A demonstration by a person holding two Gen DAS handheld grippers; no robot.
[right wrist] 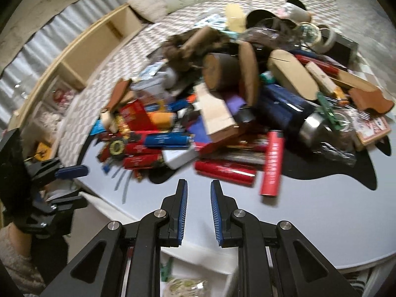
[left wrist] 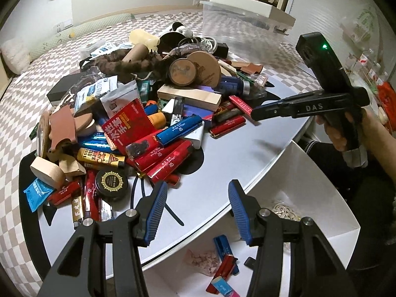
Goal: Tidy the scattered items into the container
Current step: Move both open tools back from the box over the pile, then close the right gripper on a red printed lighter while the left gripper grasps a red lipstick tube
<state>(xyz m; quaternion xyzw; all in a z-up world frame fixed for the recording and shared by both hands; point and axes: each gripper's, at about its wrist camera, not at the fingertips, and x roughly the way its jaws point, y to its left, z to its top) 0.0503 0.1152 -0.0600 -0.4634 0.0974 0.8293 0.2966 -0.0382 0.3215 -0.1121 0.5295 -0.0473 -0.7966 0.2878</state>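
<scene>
A big pile of scattered items [left wrist: 148, 104] covers the white table [left wrist: 222, 153]: red and blue lighters, wooden discs, boxes, packets and a dark flask [right wrist: 284, 109]. My left gripper [left wrist: 198, 193] is open and empty above the table's near edge. Below it stands the white container [left wrist: 329, 185], holding a few lighters [left wrist: 225, 267] and a pink packet. My right gripper [right wrist: 198, 188] is open and empty over the table edge, near a red lighter [right wrist: 272, 163]. It also shows in the left wrist view [left wrist: 259, 113], to the right of the pile. The right wrist view is blurred.
The table stands on a checkered bed cover [left wrist: 44, 79]. A clear storage bin [left wrist: 237, 17] and a white drawer sit behind the pile. A wooden shelf [right wrist: 81, 57] is at the left in the right wrist view. A black round tin [left wrist: 111, 183] lies near the left gripper.
</scene>
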